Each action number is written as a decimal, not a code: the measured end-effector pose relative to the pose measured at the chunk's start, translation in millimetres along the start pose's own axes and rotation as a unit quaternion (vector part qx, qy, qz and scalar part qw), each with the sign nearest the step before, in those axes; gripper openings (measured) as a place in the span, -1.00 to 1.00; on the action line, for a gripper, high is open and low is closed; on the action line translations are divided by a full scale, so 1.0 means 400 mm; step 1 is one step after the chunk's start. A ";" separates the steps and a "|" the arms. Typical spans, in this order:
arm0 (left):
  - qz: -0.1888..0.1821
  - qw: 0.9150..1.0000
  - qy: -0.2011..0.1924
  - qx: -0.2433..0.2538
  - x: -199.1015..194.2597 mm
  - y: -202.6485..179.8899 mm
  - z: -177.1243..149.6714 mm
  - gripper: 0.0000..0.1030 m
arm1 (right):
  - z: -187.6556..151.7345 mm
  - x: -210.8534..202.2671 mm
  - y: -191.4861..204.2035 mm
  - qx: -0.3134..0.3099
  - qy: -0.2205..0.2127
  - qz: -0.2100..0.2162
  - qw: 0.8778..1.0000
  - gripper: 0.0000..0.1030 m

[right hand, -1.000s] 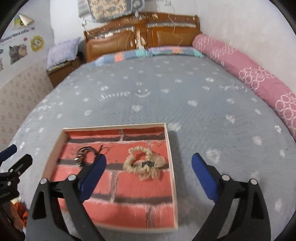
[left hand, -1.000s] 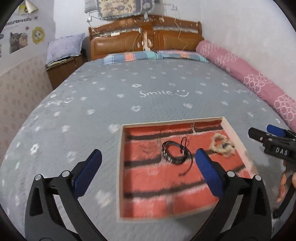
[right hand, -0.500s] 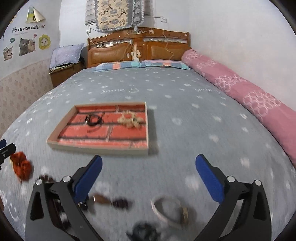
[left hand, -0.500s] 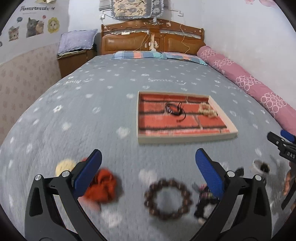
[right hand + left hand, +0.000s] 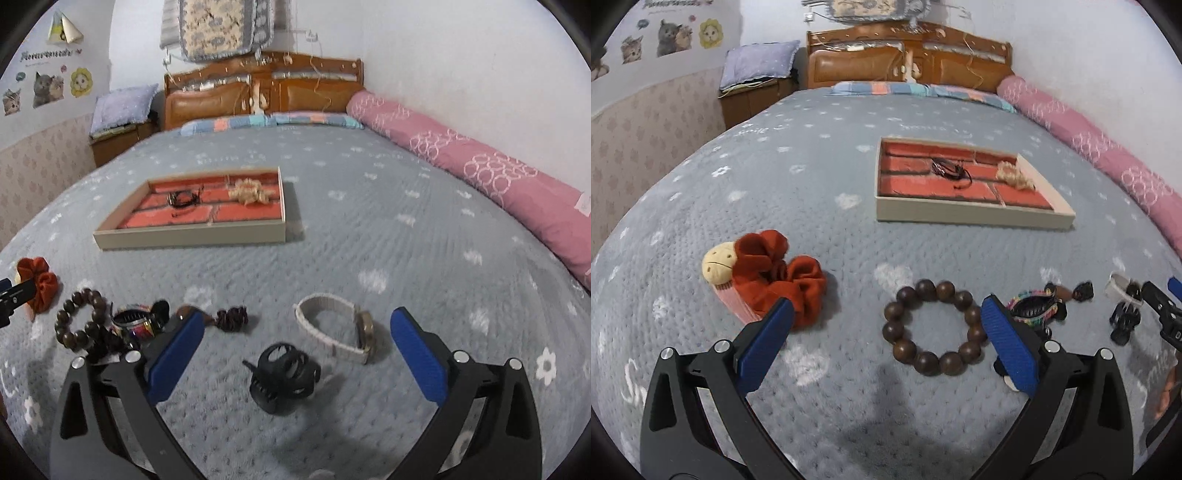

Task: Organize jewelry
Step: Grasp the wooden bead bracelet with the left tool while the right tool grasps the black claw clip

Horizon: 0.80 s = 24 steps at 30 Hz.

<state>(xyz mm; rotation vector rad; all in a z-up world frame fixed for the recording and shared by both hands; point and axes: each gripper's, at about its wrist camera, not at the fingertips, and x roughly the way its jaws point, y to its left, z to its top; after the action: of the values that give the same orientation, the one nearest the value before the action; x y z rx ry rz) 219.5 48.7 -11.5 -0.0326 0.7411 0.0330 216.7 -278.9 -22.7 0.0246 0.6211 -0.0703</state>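
A shallow tray [image 5: 971, 215] [image 5: 192, 236] with a red brick-pattern floor lies on the grey bedspread; a black cord bracelet [image 5: 948, 170] [image 5: 183, 199] and a cream scrunchie [image 5: 1014, 176] [image 5: 249, 192] rest in it. Nearer me lie a rust scrunchie [image 5: 779, 275] [image 5: 38, 282], a dark wooden bead bracelet [image 5: 932, 326] [image 5: 79, 319], a multicoloured bracelet [image 5: 1036, 308] [image 5: 135, 321], a black hair claw [image 5: 282, 373] and a beige-strap watch [image 5: 338, 332]. My left gripper [image 5: 886, 345] is open over the bead bracelet. My right gripper [image 5: 295, 349] is open above the hair claw. Neither touches anything.
A cream round plush piece on a pink base [image 5: 718, 264] sits beside the rust scrunchie. A dark brown hair tie [image 5: 231, 319] lies left of the watch. A long pink bolster [image 5: 480, 170] lines the right wall; the wooden headboard [image 5: 258, 92] and a nightstand [image 5: 750, 99] stand beyond.
Both grippers have pulled back from above the tray toward the near end of the bed and sunk lower. The loose jewelry now lies under them and the tray sits farther off.
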 end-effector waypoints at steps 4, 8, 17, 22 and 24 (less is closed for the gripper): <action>0.003 0.999 -0.003 0.036 -0.003 -0.042 -0.018 0.90 | -0.015 0.001 0.029 -0.033 -0.004 -0.022 0.999 0.91; 0.006 0.999 0.007 0.040 0.023 -0.055 -0.040 0.90 | -0.034 0.020 0.043 -0.037 0.013 -0.022 0.999 0.91; 0.012 0.999 0.040 0.012 0.103 -0.024 -0.049 0.90 | -0.066 0.059 0.059 -0.031 0.050 -0.029 0.998 0.91; 0.004 0.998 0.060 0.006 0.147 -0.017 -0.044 0.90 | -0.075 0.084 0.056 -0.023 0.068 -0.033 0.997 0.90; 0.000 0.998 0.066 0.006 0.160 -0.018 -0.044 0.90 | -0.074 0.089 0.048 -0.014 0.073 -0.032 0.997 0.87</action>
<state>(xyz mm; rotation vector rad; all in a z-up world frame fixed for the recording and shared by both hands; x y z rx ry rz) 255.3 41.7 -67.8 -0.0239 0.8737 0.0272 229.9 -260.3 -67.5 -0.0180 0.7692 -0.1231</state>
